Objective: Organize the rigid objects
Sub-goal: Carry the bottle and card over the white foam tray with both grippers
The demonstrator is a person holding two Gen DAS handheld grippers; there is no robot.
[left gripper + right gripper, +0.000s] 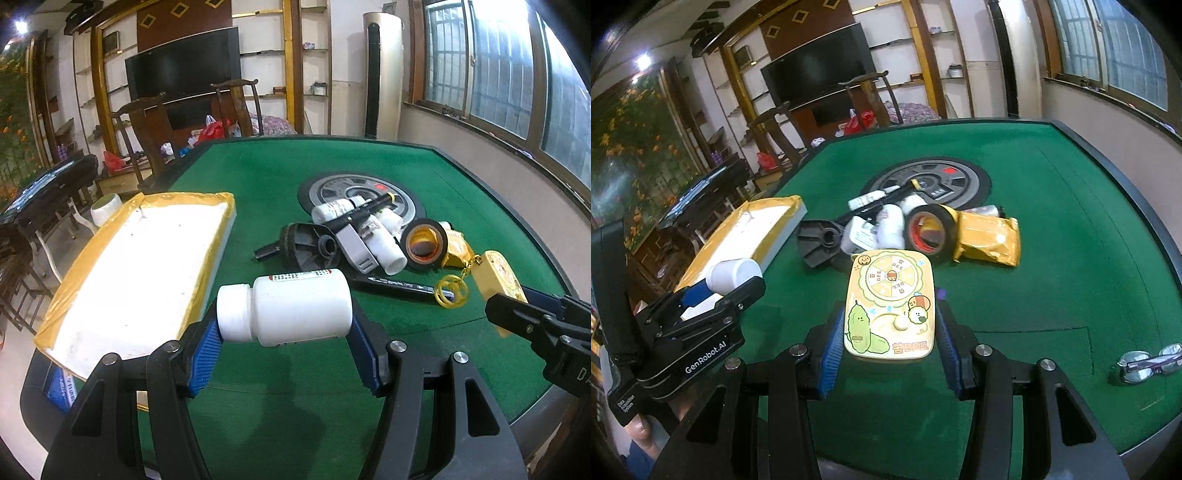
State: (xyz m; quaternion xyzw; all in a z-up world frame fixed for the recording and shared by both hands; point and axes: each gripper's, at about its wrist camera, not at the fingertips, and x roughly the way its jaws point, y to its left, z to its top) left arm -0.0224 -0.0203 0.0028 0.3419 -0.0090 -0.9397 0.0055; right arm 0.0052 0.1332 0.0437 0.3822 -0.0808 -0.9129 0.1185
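White plastic pill bottle (286, 308) lies sideways, clamped in the left gripper (284, 345) just right of the yellow-rimmed foam tray (129, 273). Right gripper (890, 345) pinches a yellow cartoon tin (890, 304). Carrying step; next, release both into the tray.

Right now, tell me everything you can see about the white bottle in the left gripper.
The white bottle is opaque plastic by its look, with a ribbed white screw cap still on and a printed label strip partly visible along its top. It lies sideways, cap to the left, held off the green table lengthwise between the left gripper's blue pads, one on the cap, one on the base. It sits just right of the white tray, not touching it.
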